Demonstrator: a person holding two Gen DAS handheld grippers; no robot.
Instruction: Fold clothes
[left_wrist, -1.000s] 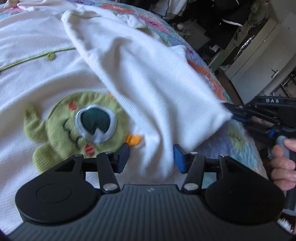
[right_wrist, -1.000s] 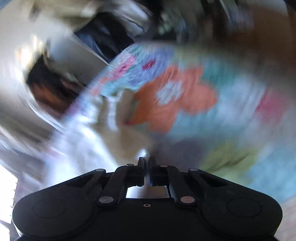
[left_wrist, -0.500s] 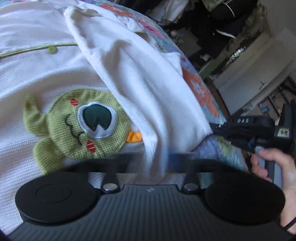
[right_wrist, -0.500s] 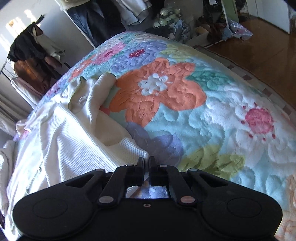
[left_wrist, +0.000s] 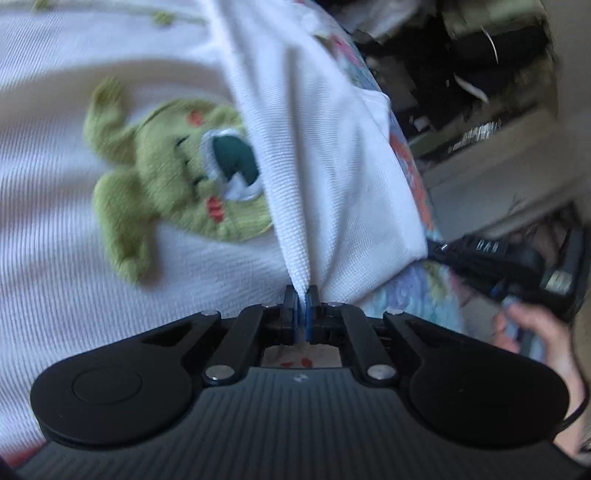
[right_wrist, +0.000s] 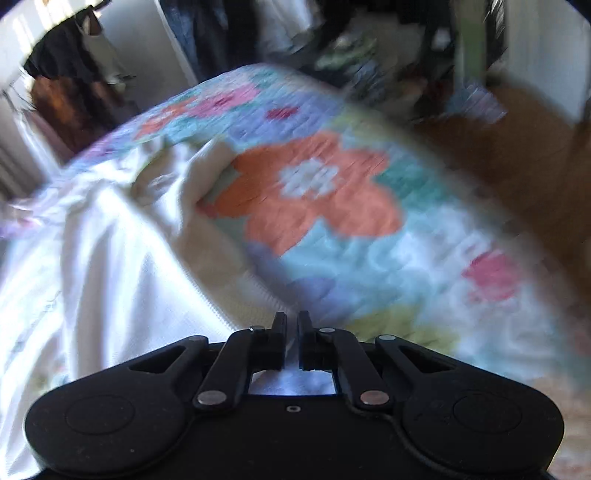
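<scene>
My left gripper (left_wrist: 302, 295) was wide apart; now it pinches the white sleeve (left_wrist: 332, 155). My right gripper (right_wrist: 291, 321) is opening, letting go of the cloth.

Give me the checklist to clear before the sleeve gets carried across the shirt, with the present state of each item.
1. Left gripper shut on the sleeve edge: ok.
2. Right gripper clear of the cloth: cannot tell; its jaws are opening, with a narrow gap and the sleeve end right at the tips.
3. Shirt body lying flat on the quilt: ok in the part that shows.
4. Green monster patch uncovered: not ok, the sleeve overlaps its right side.
5. Sleeve free of bunching: not ok, a ridge runs to the left pads.
</scene>
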